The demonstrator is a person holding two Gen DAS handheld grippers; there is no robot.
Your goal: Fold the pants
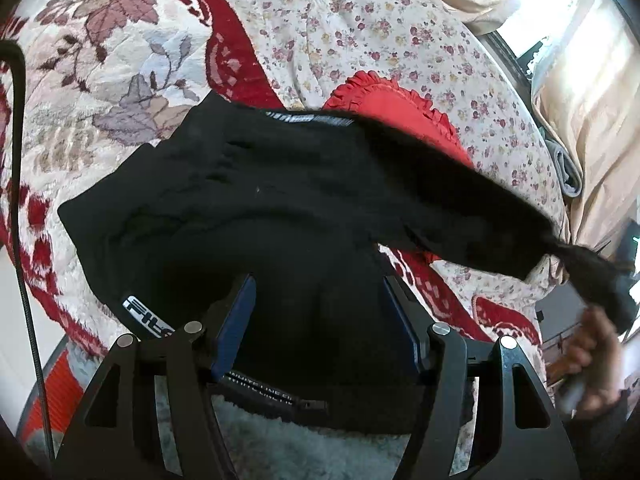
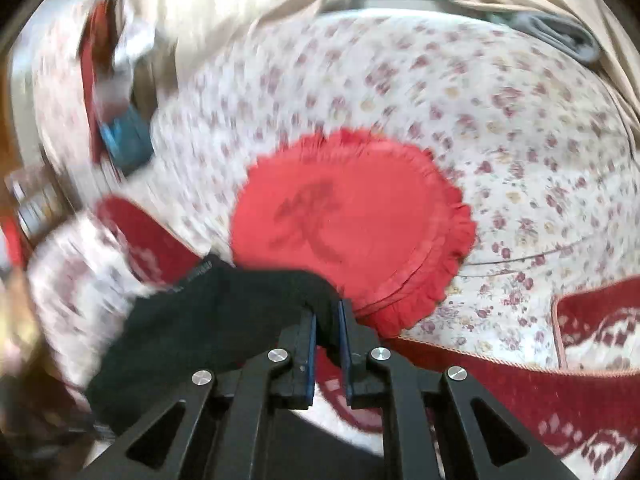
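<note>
Black pants (image 1: 280, 208) lie spread on a patterned blanket on a bed, with a white logo near the left hem. My left gripper (image 1: 318, 284) hovers over the near part of the pants with its jaws wide apart and nothing between the blue pads (image 1: 236, 320). One black leg stretches right and up to my right gripper (image 1: 612, 292), blurred at the frame edge. In the right wrist view my right gripper (image 2: 328, 312) is shut on a bunched end of the black pants (image 2: 208, 312), lifted above the bed.
A round red ruffled cushion (image 2: 352, 220) lies on a floral sheet (image 2: 500, 140) just beyond the pants. A red and white blanket (image 1: 100, 92) covers the bed. Beige curtains (image 1: 592, 92) and a window are at the right. A black cable (image 1: 18, 160) hangs at the left.
</note>
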